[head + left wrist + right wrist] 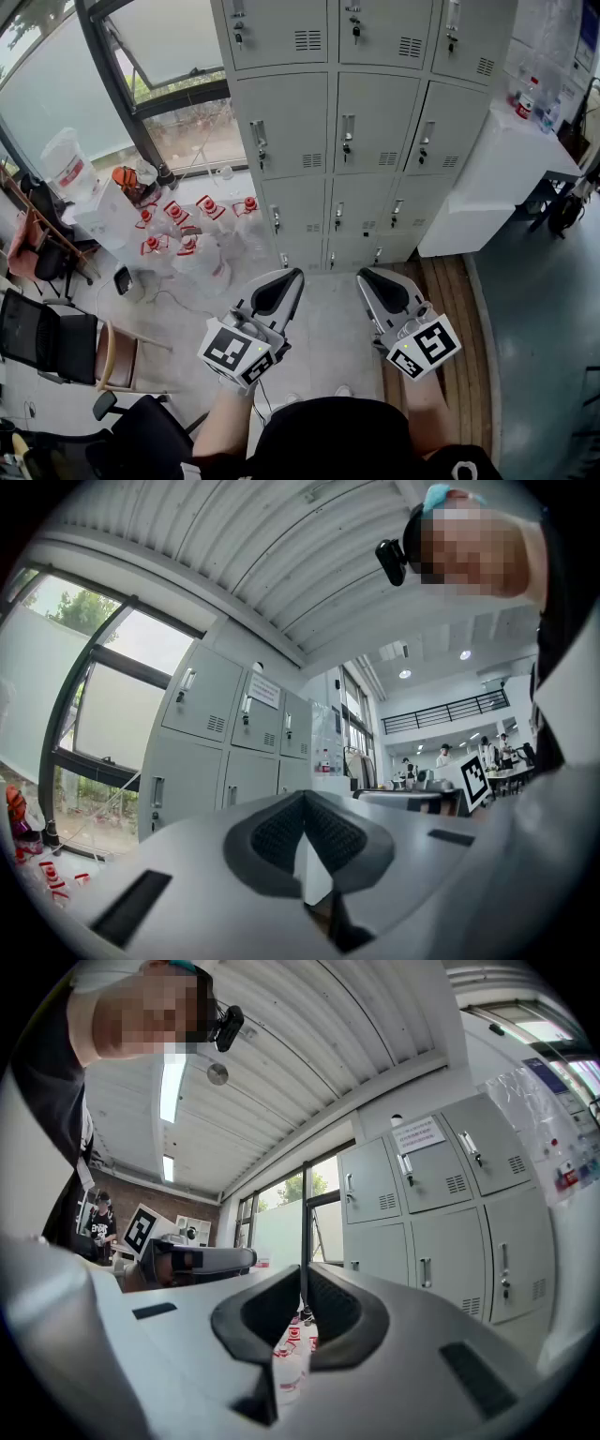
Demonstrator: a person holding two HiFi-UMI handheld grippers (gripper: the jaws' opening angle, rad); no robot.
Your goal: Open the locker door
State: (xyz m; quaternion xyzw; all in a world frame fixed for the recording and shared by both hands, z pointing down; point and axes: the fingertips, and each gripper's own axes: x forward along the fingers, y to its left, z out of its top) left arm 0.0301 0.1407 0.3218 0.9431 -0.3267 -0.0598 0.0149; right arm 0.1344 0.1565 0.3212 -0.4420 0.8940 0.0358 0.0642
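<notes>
Your left forearm (pixel 223 420) and right forearm (pixel 427 412) reach forward side by side, each holding its tool about level and aimed at the grey lockers (pixel 375 141). You have the left gripper (pixel 294 274) pinched fully together with nothing between its pads, and the right gripper (pixel 364 274) is likewise closed tight and empty. Both tips sit well apart from the lockers, whose visible doors are all closed. Red-capped bottles (pixel 187 234) stand on the floor to your left, beside the window.
</notes>
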